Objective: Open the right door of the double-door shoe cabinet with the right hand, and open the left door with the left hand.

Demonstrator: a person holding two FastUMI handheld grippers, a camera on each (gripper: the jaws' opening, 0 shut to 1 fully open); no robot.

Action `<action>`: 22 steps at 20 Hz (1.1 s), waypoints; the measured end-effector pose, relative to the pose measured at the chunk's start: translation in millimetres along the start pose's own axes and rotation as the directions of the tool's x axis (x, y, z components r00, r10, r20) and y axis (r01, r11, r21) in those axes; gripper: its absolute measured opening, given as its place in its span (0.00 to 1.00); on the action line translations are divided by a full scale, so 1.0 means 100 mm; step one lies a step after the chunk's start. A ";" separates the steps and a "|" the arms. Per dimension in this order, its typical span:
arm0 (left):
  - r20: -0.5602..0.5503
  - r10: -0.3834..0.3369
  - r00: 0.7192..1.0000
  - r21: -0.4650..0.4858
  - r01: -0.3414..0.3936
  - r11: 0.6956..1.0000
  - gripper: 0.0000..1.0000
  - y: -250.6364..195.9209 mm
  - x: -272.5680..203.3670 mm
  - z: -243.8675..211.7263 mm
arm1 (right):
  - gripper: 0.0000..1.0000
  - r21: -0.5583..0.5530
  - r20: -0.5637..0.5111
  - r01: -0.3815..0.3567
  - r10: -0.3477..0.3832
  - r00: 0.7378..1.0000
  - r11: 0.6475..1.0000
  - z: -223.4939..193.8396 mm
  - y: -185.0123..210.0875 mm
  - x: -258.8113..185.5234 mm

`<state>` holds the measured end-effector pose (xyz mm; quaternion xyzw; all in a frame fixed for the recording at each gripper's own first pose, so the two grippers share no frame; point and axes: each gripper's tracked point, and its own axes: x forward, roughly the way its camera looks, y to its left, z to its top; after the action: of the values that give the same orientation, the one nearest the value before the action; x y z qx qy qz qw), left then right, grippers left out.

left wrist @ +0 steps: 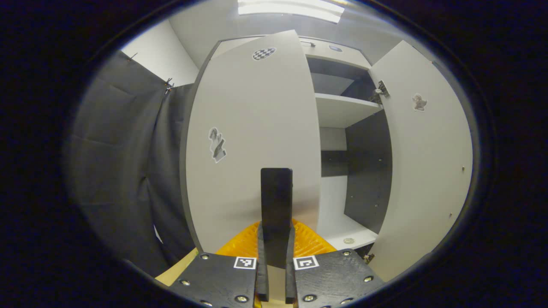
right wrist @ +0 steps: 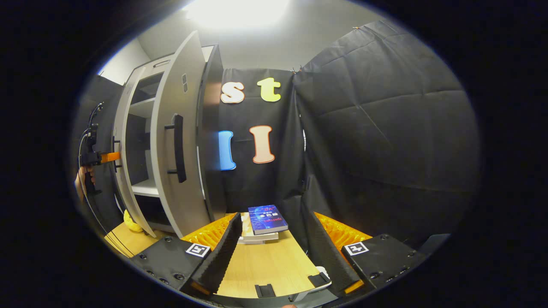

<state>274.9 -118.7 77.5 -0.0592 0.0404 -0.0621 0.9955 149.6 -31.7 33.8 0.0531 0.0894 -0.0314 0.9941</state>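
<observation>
Cabinet (left wrist: 342, 111) stands ahead with right door (right wrist: 177, 141) already swung wide and left door (left wrist: 252, 141) part open. Left gripper (left wrist: 276, 239) is clenched on the left handle (left wrist: 276, 192) – vertical bar, dead ahead. Right gripper (right wrist: 274, 244) is released – clear of the door, over the table (right wrist: 265, 265).

right door (right wrist: 177, 141) swung open | books (right wrist: 263, 222) on table (right wrist: 261, 265), right of cabinet (right wrist: 137, 128)
</observation>
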 end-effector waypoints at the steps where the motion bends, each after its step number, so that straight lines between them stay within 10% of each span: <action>1: -0.003 0.007 1.000 -0.001 -0.007 1.000 0.15 0.02 -0.03 -0.01 | 0.98 -0.005 -0.001 -0.014 0.014 1.000 1.000 -0.01 0.04 -0.01; 13: -0.034 -0.099 0.995 -0.057 0.097 0.994 0.07 0.13 -0.45 -0.07 | 0.98 -0.004 0.014 -0.070 0.070 0.997 0.998 0.05 0.62 -0.05; 16: -0.056 0.139 0.989 0.041 -0.137 0.990 0.02 0.90 -0.42 -0.14 | 0.98 0.004 -0.002 -0.085 0.085 0.996 0.996 0.01 0.82 -0.08; 18: -0.144 0.006 0.990 -0.093 -0.020 0.995 0.07 0.68 -0.40 -0.34 | 0.98 0.005 -0.004 -0.085 0.085 0.996 0.996 0.00 0.93 -0.12; 22: -0.147 -0.048 0.988 -0.004 0.048 0.999 0.05 0.45 -0.40 -0.42 | 0.98 0.009 -0.031 -0.081 0.081 0.996 0.997 -0.10 1.03 -0.21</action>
<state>236.7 -74.3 33.9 -0.0559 0.1121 -0.0904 0.9880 134.4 72.8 38.1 0.0611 0.1026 0.0094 0.9928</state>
